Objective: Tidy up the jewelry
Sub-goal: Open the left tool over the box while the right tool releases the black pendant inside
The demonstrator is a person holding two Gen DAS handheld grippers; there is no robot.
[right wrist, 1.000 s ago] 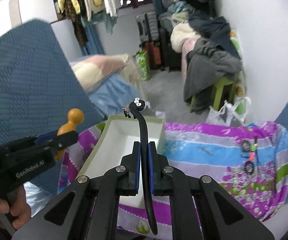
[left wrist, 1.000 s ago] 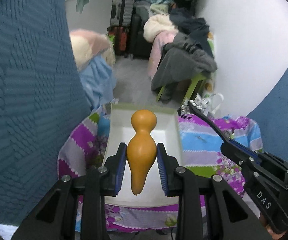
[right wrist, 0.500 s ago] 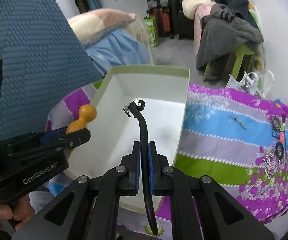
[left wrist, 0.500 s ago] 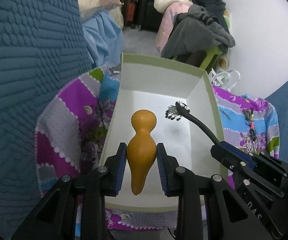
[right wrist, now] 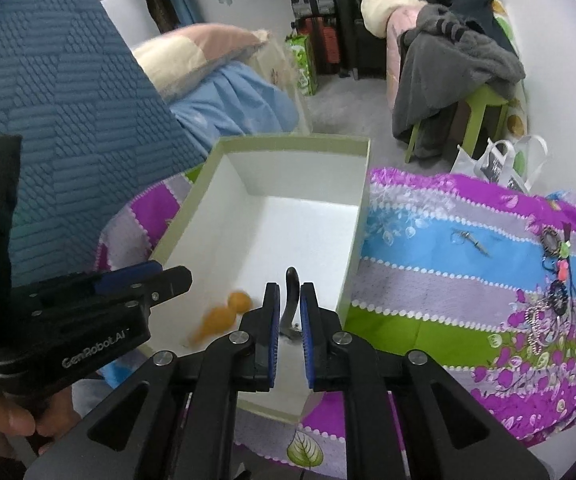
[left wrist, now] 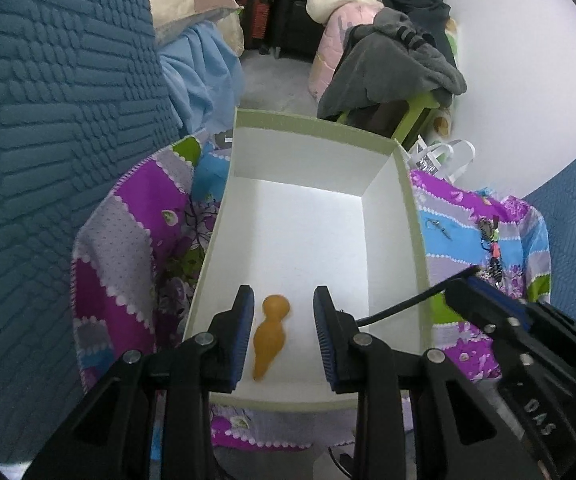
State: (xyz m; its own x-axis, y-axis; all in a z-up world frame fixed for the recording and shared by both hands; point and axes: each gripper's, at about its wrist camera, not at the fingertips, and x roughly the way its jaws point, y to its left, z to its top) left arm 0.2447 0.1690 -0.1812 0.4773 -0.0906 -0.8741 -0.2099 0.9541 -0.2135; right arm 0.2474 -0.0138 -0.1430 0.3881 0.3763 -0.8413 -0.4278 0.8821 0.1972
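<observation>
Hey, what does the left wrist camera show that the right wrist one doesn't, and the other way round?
Left only: the left gripper seen head-on, its pads clear of the gourd lying in the box. Right only: the right gripper jaws opening, with gaps either side of the black hairpin, and a hand under the left gripper. Both: box, gourd, hairpin, and jewelry on the cloth.

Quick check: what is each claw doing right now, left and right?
Left claw: open, orange gourd released into the box.
Right claw: opening, black hair stick loose between the pads.
</observation>
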